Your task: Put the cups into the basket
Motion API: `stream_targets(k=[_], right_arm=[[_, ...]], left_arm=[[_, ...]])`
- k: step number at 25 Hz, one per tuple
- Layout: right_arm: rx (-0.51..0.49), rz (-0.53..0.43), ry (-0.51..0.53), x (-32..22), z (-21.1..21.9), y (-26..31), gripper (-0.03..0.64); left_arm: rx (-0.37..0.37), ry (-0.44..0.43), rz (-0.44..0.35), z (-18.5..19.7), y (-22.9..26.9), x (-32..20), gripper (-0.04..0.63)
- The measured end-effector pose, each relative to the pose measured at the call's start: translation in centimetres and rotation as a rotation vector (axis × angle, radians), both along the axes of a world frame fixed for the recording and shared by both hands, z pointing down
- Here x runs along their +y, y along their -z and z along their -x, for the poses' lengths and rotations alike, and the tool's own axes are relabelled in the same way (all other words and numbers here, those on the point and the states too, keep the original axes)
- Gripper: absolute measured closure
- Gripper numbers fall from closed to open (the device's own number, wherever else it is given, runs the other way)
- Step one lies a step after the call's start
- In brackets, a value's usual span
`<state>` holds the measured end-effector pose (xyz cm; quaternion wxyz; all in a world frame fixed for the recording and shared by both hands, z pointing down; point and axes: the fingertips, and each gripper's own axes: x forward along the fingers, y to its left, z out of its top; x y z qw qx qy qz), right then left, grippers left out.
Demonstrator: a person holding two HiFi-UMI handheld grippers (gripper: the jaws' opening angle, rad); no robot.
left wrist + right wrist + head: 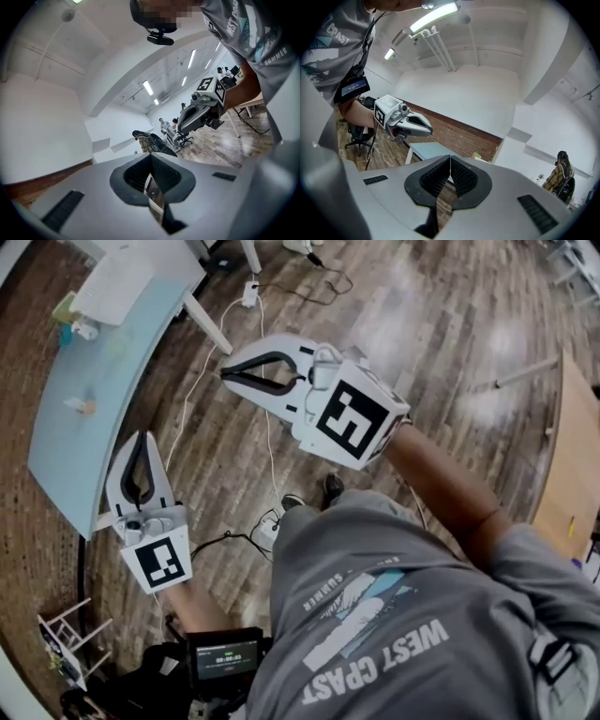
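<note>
Head view: both claws hang over the floor, well apart from the worktop. Left claw is clenched and empty; right claw is the same. No cup and no basket show in any view, and the bits on the worktop are too small to name.

Left gripper view: pads meet with nothing between, ceiling and the other claw ahead.

Right gripper view: pads pressed together, worktop beyond by a brick wall.

Risks, as I judge them: cables trail near the feet, so a step could snag. 2 clenched claws would knock a cup over unless released first.
</note>
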<state>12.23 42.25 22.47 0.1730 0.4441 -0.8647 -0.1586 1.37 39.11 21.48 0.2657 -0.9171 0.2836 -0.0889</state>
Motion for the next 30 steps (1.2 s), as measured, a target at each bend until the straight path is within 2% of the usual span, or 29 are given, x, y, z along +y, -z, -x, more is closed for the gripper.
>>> stream_targets(k=[5,11,23,30], right_arm=[[-0.028,-0.024,0.006,-1.4,0.3,0.7,0.603],[-0.011,-0.014,-0.021,-4.7,0.9,0.7,0.603],[-0.015,0.012,-0.039,-13.8,4.8,0.4,0.603],[0.004,0.007,-0.023,-14.9,5.0,1.0,0.603]], left_arm=[[-0.068,-0.020,-0.037,0.0,0.1,-1.7,0.595],[-0.026,-0.036,-0.020,0.6,0.5,-5.6,0.595],[-0.042,-0.059,-0.021,4.2,-0.1,-14.6,0.595],[-0.014,-0.055,-0.023,4.1,0.5,-15.5,0.595]])
